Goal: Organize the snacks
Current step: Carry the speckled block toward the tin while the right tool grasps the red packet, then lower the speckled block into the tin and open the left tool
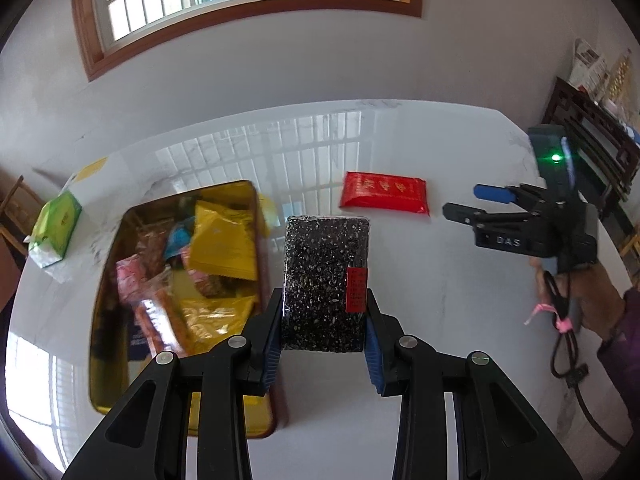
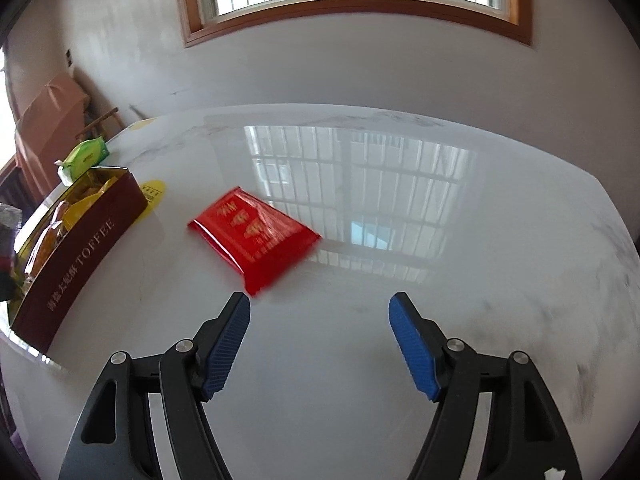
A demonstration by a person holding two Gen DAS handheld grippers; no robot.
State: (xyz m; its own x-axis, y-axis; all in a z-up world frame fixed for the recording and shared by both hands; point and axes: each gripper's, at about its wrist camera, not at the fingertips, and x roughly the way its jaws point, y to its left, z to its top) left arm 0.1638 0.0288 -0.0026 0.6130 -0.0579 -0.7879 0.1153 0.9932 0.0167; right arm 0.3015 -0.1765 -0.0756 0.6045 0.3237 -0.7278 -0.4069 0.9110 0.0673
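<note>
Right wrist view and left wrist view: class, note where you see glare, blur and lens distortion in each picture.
Right wrist view: the window's reflection glares across the glossy table, the red packet is smeared by motion blur, and the window frame bows. Left wrist view: the same glare falls on the tabletop behind the black speckled packet, the tin of snacks looks soft, and the edges curve.

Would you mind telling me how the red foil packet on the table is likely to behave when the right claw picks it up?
The red foil packet looks flat and glossy, so it may slide on the polished table when nudged. Its crinkled wrapper suggests it could flex or sag if pinched at one end. It seems thin, probably light. The right claw is open and apart from it.
</note>
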